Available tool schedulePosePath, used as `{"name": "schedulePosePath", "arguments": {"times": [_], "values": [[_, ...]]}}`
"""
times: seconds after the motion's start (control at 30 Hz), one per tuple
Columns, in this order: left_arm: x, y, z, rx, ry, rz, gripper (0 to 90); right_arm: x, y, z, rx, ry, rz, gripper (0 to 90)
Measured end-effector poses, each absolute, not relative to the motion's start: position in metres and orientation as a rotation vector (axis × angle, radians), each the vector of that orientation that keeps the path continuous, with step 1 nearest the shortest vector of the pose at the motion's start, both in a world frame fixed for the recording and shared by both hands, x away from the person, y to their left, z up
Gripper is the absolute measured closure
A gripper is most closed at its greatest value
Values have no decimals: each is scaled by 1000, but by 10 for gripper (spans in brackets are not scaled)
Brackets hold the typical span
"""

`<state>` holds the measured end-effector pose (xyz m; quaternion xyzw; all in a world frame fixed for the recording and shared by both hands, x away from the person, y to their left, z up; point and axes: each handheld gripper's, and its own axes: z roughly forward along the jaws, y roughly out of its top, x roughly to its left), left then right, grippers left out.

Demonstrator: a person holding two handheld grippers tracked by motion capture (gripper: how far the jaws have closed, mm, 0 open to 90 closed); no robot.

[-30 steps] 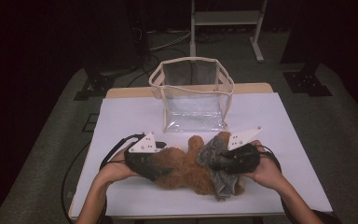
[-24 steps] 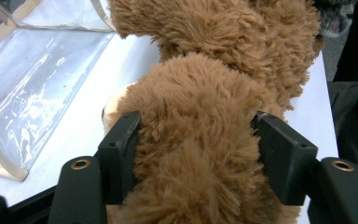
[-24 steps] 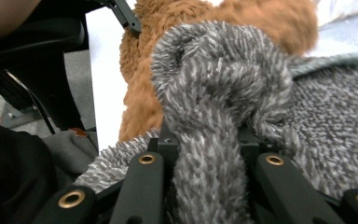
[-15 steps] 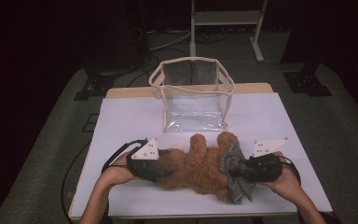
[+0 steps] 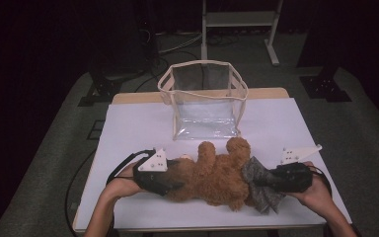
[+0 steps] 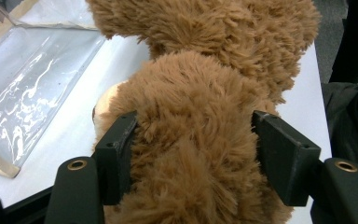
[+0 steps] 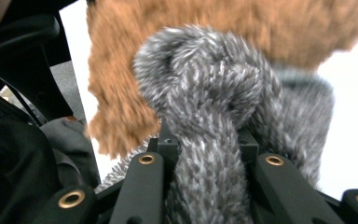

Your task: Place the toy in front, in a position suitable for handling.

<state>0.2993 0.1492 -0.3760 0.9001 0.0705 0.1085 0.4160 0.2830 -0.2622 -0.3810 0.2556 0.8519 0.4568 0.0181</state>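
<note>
So on the left side, my left gripper was down on the white table near the front edge, lying pretty much level and pointing in toward the middle, and its jaws had the head end of the brown teddy bear squeezed between them. In the left gripper view you could see both black pads sunk into the fur on either side, and those jaws had only just been closing in on it, with the plush bulging up between them. The bear itself was stretched out on its side across the front of the table, one arm and one leg sticking up toward the clear plastic bag, which stood upright and open just behind it, close but not touching as far as I could tell. Moving right, there was a grey knit cloth bunched at the bear's bottom end, wrapped on it like a little garment. My right gripper was also lying level, pointing back in at the bear, and its jaws were clamped tight on a twisted wad of that grey knit, right up against the orange-brown fur
</note>
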Motion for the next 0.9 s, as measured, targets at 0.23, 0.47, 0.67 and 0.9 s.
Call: {"name": "schedulePosePath", "arguments": {"times": [0.23, 0.47, 0.67, 0.9], "values": [[296, 146, -376, 2268, 158, 280, 351, 299, -228, -338, 624, 2637, 1416, 713], [294, 143, -376, 2276, 138, 300, 351, 329, -182, -336, 566, 2706, 1332, 712], [293, 142, -376, 2278, 122, 294, 351, 360, -204, -343, 743, 2649, 1287, 713], [293, 140, -377, 2278, 120, 290, 351, 379, -232, -352, 900, 2604, 1224, 712]]}}
